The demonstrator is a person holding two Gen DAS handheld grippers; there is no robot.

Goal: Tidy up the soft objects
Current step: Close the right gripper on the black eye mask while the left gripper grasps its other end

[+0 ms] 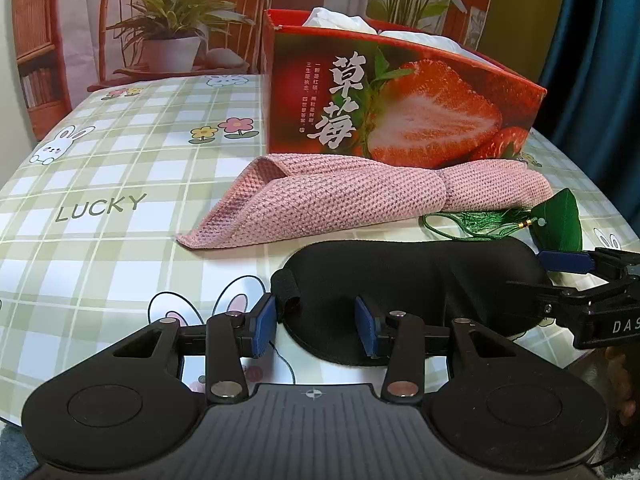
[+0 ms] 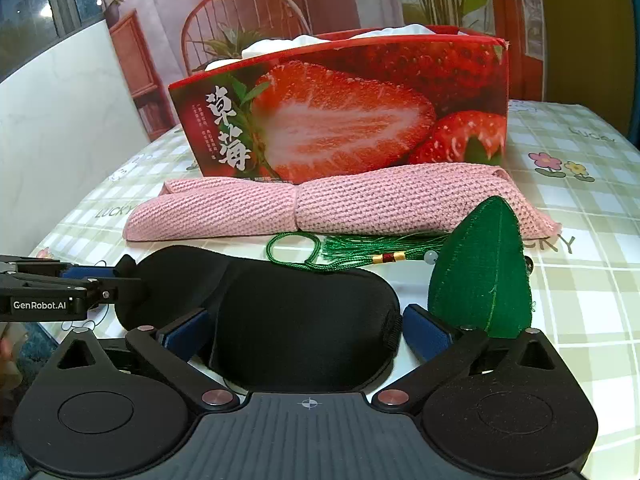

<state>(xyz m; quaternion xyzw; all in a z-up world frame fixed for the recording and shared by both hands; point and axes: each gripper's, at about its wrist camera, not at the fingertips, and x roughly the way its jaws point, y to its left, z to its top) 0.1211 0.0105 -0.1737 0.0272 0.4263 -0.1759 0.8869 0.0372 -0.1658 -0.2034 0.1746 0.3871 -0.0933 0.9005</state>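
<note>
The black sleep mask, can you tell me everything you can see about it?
The sleep mask is black, soft and padded, with two rounded eye bumps and a strap loop at one end. It lies flat on the checked tablecloth, nearer than the pink cloth. The left gripper straddles one end, the right gripper the other, fingers not yet squeezing.

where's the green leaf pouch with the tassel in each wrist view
Left wrist view: the green leaf pouch sits at the right edge, behind the black eye mask, its tassel running left.
Right wrist view: the pouch stands large at right of centre, just beyond the right gripper's right finger.
Shared landmark: the pink knitted cloth lying in front of the strawberry box.
</note>
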